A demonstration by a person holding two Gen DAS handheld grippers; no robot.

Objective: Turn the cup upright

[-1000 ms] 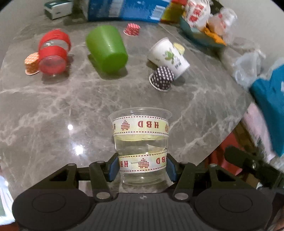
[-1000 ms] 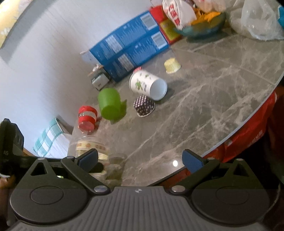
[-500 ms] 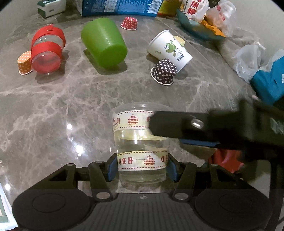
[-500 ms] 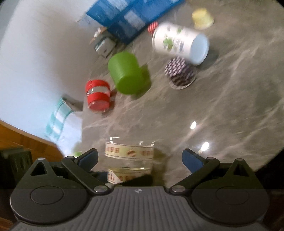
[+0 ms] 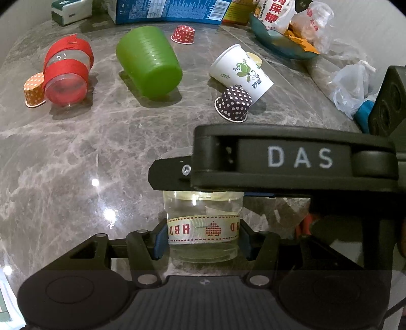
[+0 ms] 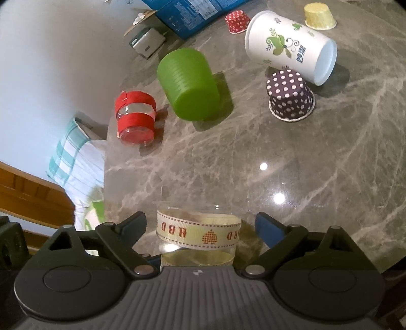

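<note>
1. My left claw (image 5: 203, 237) pinches the clear cup (image 5: 203, 228) at its lower ribbon band; both blue pads touch the cup wall.
2. The clear cup stands upright on the marble table (image 5: 76, 157), mouth up, near the table's front edge. Two cream "HBD" ribbons circle it.
3. My right claw (image 6: 200, 228) is spread wide, one finger on each side of the cup's upper band (image 6: 199, 229). Neither pad touches the cup.
4. In the left view, the right claw's body (image 5: 291, 162), marked "DAS", crosses in front of the cup's upper half and hides its rim.
5. The green cup (image 5: 149, 63) lies on its side well beyond the clear cup, base toward me.
6. The red-banded cup (image 5: 67, 72) lies on its side to the left of the green cup. An orange dotted liner (image 5: 33, 88) touches its left side.
7. The white paper cup (image 6: 289, 47) lies on its side to the right of the green cup, mouth facing right in the right view.
8. A purple dotted liner (image 6: 290, 95) sits upside down just in front of the paper cup, touching it.
9. A red dotted liner (image 6: 237, 20) and a yellow liner (image 6: 319, 15) sit upside down farther back.
10. A blue box (image 5: 165, 11) lies at the table's far edge.
</note>
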